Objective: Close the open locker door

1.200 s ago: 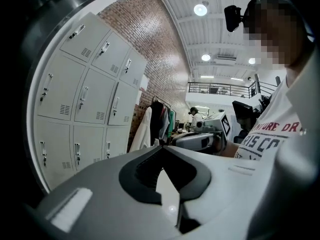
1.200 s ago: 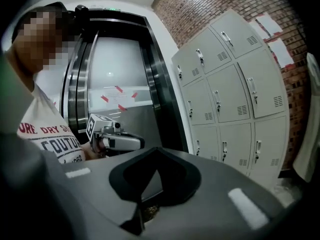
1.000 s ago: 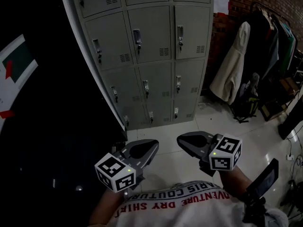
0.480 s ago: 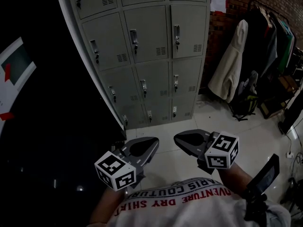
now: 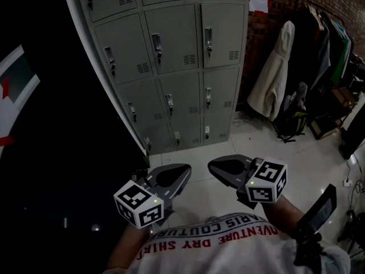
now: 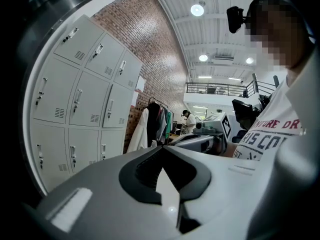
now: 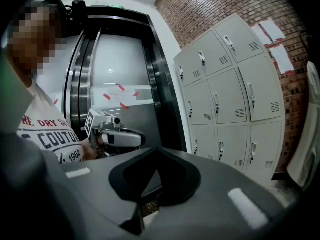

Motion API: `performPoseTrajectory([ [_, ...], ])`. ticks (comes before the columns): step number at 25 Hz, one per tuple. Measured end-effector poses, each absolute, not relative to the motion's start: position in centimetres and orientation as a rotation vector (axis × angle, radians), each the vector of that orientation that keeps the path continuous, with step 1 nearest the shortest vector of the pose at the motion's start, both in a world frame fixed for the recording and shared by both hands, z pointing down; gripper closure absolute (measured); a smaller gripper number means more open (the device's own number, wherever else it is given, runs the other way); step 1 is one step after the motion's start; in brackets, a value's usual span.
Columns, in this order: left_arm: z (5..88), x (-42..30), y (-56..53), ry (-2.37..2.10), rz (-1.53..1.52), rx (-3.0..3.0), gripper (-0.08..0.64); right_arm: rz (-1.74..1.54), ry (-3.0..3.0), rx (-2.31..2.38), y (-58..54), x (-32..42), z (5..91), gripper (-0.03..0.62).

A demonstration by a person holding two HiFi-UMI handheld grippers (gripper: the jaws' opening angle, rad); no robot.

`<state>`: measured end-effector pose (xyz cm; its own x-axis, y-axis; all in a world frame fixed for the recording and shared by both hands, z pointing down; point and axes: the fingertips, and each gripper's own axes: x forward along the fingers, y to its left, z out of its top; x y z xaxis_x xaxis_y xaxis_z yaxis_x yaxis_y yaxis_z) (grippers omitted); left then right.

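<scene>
In the head view the left gripper (image 5: 181, 174) and the right gripper (image 5: 215, 167) hang side by side over the tiled floor (image 5: 228, 147). Both are well short of the grey lockers (image 5: 171, 39), and every locker door in sight lies flush. In the left gripper view the jaws are clenched tip to tip on nothing, with the lockers at the left. In the right gripper view the jaws are likewise pressed together and empty, with the lockers at the right.

the bank of lockers (image 5: 171, 67) slides a little left and up in the head view, and its top row slips further past the upper edge. the hanging coats (image 5: 274, 79) drift left with it. the white and red panel (image 5: 14, 96) at the left is cut off more by the frame. the right gripper (image 5: 212, 167) eases slightly left and up.
</scene>
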<state>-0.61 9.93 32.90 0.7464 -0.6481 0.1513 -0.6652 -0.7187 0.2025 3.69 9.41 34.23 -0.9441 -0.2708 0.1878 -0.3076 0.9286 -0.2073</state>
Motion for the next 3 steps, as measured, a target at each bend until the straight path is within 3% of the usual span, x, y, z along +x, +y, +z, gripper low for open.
performPoseTrajectory([
  [3, 32.89, -0.56, 10.24, -1.027, 0.106, 2.708, 0.555, 0.349, -2.935, 0.45, 9.57, 3.71, 34.16, 0.6],
])
